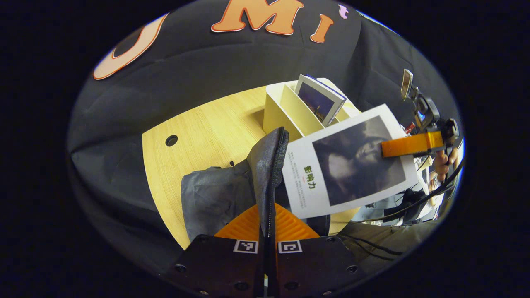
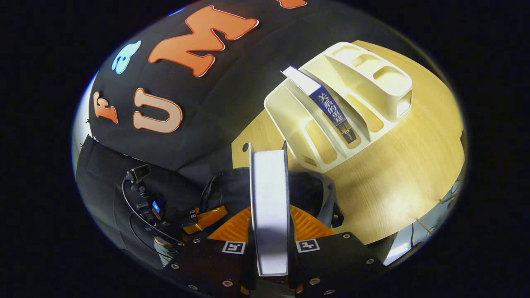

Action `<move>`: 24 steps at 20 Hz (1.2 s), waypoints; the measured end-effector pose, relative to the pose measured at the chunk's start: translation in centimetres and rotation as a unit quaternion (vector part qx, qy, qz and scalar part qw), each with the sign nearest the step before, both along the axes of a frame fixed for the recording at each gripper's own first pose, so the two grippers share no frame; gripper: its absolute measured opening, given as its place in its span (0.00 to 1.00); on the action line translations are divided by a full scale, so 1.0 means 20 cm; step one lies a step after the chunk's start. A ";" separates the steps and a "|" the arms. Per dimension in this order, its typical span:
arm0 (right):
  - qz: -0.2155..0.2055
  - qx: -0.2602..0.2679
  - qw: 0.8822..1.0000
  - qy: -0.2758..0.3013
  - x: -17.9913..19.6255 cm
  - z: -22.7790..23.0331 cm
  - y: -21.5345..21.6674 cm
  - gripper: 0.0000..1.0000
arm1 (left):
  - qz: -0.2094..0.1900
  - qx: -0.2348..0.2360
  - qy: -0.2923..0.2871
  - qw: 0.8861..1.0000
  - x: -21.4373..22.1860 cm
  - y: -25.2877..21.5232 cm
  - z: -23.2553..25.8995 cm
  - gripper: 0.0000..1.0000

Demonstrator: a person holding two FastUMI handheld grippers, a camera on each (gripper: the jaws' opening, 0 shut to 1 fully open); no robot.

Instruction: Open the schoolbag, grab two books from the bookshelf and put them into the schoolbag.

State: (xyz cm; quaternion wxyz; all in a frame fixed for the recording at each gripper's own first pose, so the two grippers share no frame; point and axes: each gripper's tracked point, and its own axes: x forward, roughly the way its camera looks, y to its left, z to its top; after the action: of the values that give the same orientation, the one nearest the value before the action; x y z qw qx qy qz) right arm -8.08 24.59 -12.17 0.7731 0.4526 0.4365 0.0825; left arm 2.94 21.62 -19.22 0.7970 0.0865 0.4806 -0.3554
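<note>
My left gripper (image 1: 267,217) is shut on the zipper edge of the grey schoolbag (image 1: 219,194) and holds that edge upright. A white-covered book (image 1: 352,165) with a dark picture hangs over the bag's right side, gripped by the right gripper (image 1: 410,145). In the right gripper view that book (image 2: 269,198) is seen edge-on between my right gripper (image 2: 270,211) fingers, above the dark bag (image 2: 308,188). The cream bookshelf (image 1: 285,111) stands behind, with a blue-spined book (image 2: 331,109) leaning in one slot (image 1: 321,99).
The wooden table (image 1: 198,132) has a round cable hole (image 1: 171,140) near its left side. A hand (image 1: 445,161) holds the right gripper, with cables and gear beyond the table's edge. Bare tabletop (image 2: 405,174) lies in front of the shelf.
</note>
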 end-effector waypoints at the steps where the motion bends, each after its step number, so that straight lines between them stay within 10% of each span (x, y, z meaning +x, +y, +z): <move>1: 0.000 0.013 1.000 -0.001 -0.01 -0.03 0.03 0.30 | 0.003 -0.001 0.001 1.000 0.00 0.00 0.01 0.04; 24: 0.004 0.119 0.993 0.018 0.21 -0.56 0.65 0.34 | 0.025 -0.011 0.001 1.000 -0.04 -0.02 0.04 0.04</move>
State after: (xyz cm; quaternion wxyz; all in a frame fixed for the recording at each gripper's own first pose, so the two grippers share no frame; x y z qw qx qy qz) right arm -3.87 37.67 -23.39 0.7052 0.5411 0.4396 0.1288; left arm 2.07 21.27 -18.50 0.8059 0.0651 0.4797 -0.3407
